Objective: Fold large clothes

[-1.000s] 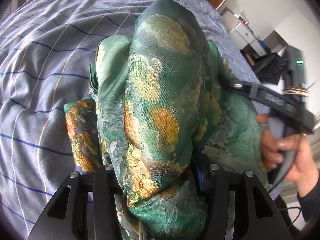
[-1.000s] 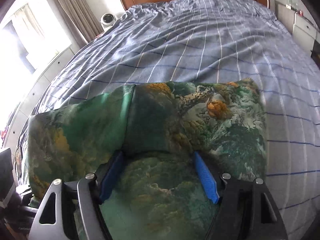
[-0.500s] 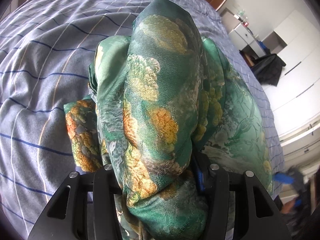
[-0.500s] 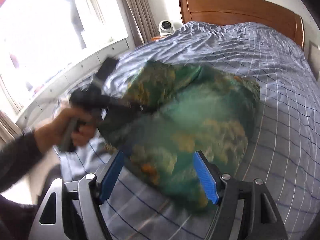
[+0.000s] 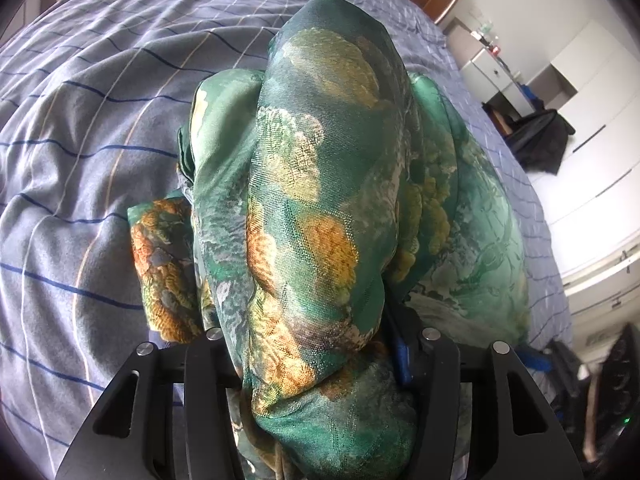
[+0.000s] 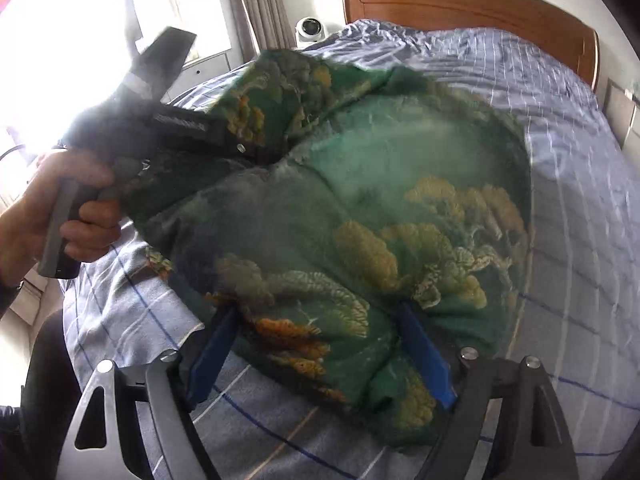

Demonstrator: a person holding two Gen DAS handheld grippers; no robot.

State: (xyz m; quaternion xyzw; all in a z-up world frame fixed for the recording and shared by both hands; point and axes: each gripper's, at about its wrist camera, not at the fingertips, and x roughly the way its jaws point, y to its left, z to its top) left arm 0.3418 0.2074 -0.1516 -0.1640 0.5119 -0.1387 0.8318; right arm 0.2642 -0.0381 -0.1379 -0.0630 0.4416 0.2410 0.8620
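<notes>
Your right gripper has let go and backed off, fingers spread, so the green garment lies bunched on the bed, unfinished. Your left gripper still pinches a thick fold. Only the right view shows your left hand; the left shows the fold close up.

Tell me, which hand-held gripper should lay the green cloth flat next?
Probably the left hand-held gripper. It is shut on a bunched part of the green cloth and lifts it off the bed. The right hand-held gripper is open and grips nothing.
</notes>
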